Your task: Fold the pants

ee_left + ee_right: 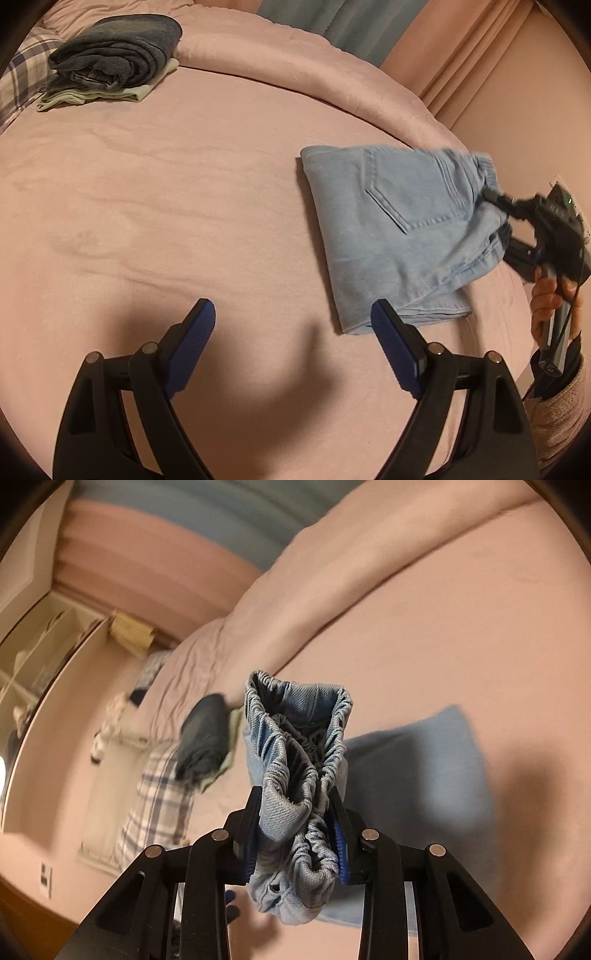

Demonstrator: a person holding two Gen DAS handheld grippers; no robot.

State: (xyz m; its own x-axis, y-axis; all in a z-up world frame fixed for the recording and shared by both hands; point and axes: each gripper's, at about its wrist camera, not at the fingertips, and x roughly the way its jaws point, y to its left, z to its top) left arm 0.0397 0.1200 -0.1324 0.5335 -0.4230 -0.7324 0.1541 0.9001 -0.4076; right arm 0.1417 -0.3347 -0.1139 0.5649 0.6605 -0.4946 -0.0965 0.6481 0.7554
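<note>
— So, the right gripper [297,830] is clamped on the gathered elastic waistband [295,731] of the light-blue jeans [399,229], lifting that end off the pink bed [184,184].

— And the left gripper [293,332]?

— Gaping wide, holding nothing, just beside the folded bundle's near corner.

— Risk?

— Only one end is held, I'd say; pull on, and the layers could slide apart.

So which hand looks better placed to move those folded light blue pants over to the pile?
Right, probably. The right gripper is already clamped on the waistband of the light blue pants. The left gripper is open and holds nothing, off their near edge.
</note>
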